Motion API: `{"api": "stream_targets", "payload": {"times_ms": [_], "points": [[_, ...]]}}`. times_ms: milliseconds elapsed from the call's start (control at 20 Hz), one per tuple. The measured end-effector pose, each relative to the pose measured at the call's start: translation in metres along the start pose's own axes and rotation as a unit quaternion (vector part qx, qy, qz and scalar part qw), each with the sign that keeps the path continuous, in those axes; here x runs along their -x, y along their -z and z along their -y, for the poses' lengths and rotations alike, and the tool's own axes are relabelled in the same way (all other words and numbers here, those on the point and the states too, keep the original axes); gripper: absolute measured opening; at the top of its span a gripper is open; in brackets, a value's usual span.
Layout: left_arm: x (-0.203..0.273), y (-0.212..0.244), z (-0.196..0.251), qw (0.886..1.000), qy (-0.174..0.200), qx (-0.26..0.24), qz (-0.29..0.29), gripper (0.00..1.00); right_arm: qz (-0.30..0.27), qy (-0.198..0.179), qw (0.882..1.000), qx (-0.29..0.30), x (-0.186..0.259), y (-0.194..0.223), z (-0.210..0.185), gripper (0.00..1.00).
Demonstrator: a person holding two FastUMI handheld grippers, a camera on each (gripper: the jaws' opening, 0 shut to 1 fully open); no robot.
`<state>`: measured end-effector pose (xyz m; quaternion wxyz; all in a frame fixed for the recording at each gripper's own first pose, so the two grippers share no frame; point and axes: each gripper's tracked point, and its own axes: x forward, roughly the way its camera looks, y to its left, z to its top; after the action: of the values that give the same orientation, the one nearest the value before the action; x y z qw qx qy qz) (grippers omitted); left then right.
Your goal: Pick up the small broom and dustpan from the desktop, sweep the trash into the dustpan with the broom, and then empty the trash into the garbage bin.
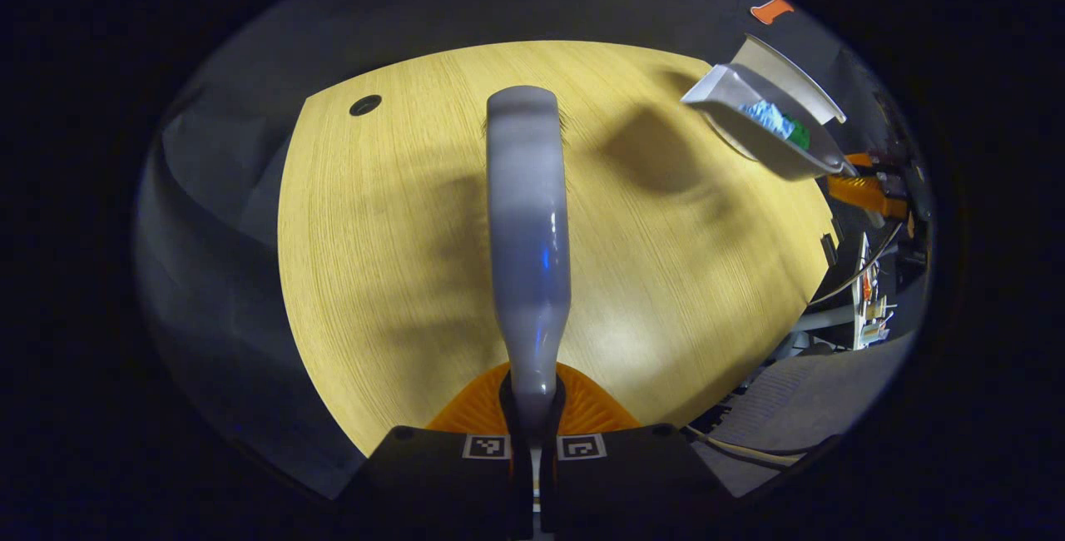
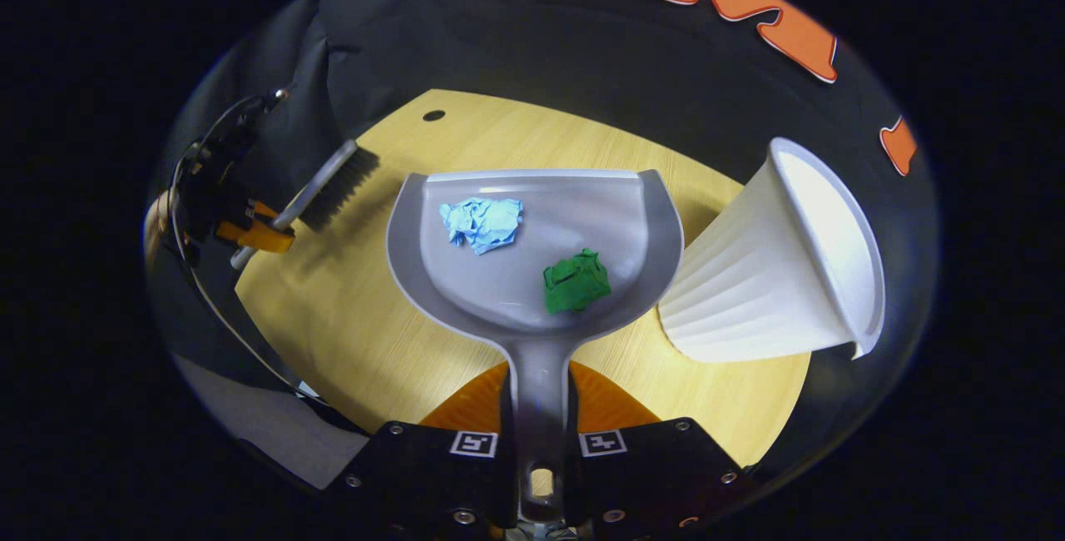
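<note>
My left gripper [image 1: 532, 408] is shut on the grey handle of the small broom [image 1: 527, 225], which points away over the wooden desktop [image 1: 399, 275]. My right gripper [image 2: 539, 420] is shut on the stem of the grey dustpan [image 2: 532, 266], held level above the desk. In the pan lie a crumpled blue paper ball [image 2: 482, 222] and a green one [image 2: 576, 281]. The left gripper view shows that dustpan [image 1: 765, 129] raised at the upper right, with the blue paper [image 1: 767, 118] in it. The right gripper view shows the broom [image 2: 329, 183] and the left gripper [image 2: 250, 233] at the far left.
A white ribbed garbage bin [image 2: 774, 266] stands just right of the dustpan, its open mouth tilted in the lens. A round cable hole [image 1: 365, 105] marks the desk's far corner. Beyond the desk's right edge are cables and equipment [image 1: 865, 291].
</note>
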<state>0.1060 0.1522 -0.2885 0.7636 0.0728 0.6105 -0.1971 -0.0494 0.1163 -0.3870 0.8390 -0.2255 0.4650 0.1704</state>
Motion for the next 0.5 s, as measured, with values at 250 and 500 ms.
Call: {"api": "stream_targets", "payload": {"times_ms": [250, 500], "points": [[-0.002, -0.003, -0.008, 1.000, 0.006, 0.009, 0.000, 0.06, 0.043, 0.004, 0.999, 0.002, -0.008, 0.002, 0.001, 0.22], [-0.006, -0.017, -0.009, 1.000, 0.009, 0.003, 0.003, 0.06, 0.079, 0.013, 0.996, -0.030, -0.012, 0.004, 0.003, 0.22]]}}
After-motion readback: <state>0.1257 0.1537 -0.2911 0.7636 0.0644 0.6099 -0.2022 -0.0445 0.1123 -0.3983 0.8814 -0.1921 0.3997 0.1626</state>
